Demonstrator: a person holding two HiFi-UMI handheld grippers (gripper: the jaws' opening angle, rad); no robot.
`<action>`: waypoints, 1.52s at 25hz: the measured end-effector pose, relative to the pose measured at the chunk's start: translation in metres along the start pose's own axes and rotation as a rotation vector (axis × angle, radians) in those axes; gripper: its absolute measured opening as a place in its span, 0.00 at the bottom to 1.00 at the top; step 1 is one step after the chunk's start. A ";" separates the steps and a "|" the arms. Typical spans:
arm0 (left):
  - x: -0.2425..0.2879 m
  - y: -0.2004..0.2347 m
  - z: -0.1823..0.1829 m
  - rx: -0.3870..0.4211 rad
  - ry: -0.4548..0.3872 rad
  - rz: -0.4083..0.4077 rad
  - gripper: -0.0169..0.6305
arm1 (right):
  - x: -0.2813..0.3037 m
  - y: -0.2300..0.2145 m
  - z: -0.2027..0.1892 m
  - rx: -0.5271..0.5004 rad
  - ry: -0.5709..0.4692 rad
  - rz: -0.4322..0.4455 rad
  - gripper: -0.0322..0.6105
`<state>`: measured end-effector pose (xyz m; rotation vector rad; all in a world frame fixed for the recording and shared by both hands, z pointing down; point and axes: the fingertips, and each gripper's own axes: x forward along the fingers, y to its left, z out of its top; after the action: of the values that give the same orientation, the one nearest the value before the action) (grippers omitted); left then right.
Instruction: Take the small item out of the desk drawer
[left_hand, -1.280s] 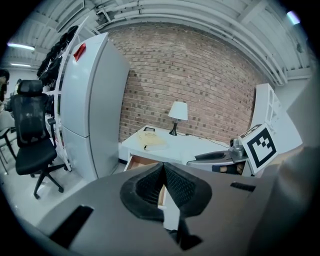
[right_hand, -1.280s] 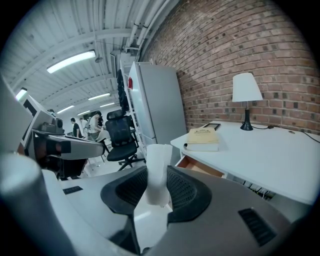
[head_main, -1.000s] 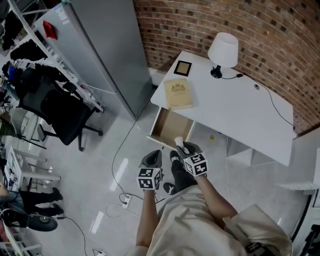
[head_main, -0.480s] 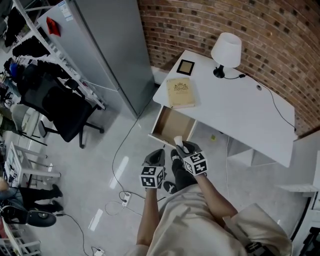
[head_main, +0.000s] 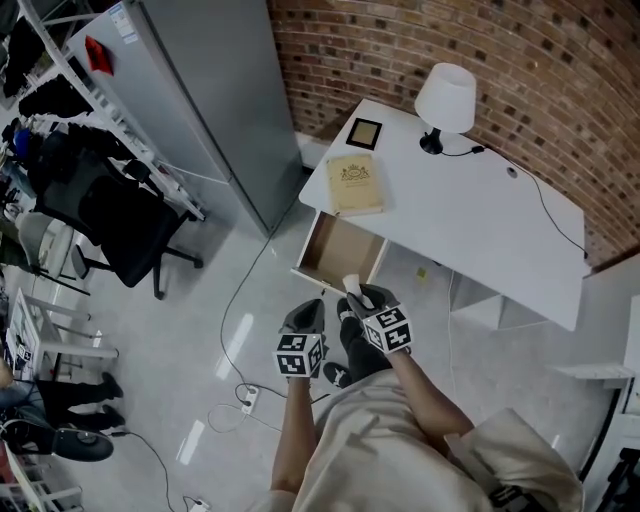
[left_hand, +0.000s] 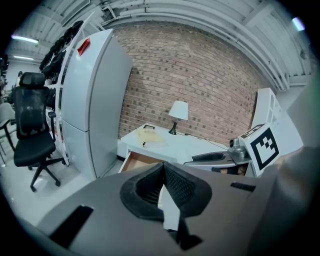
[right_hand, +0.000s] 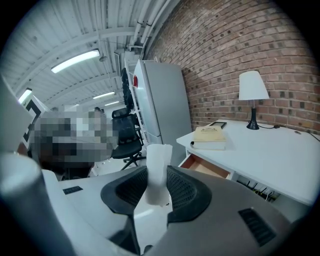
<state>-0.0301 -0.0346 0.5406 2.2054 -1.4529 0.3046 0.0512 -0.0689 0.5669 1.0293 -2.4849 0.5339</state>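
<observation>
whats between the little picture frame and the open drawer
The yellowish book lies flat on the white desk, between the picture frame and the open drawer. The head view shows this most plainly.

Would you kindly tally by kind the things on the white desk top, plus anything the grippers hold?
White-shaded table lamp: 1
Tan hardcover book: 1
Small black picture frame: 1
Small white tapered item, clamped in the right gripper: 1
Total: 4

Bright, even light from ceiling strip lamps; fisheye warp, dark corners.
</observation>
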 end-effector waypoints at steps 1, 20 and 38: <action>0.000 -0.001 0.000 0.001 0.001 -0.003 0.05 | -0.001 -0.001 -0.001 0.002 0.000 -0.003 0.28; -0.007 0.000 -0.001 0.029 0.003 -0.013 0.05 | 0.003 0.004 0.002 -0.024 -0.019 -0.009 0.28; -0.009 0.002 0.007 -0.002 -0.043 -0.022 0.05 | -0.002 0.002 0.008 -0.062 -0.011 -0.032 0.28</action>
<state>-0.0367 -0.0315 0.5313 2.2375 -1.4500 0.2498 0.0490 -0.0706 0.5588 1.0486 -2.4739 0.4395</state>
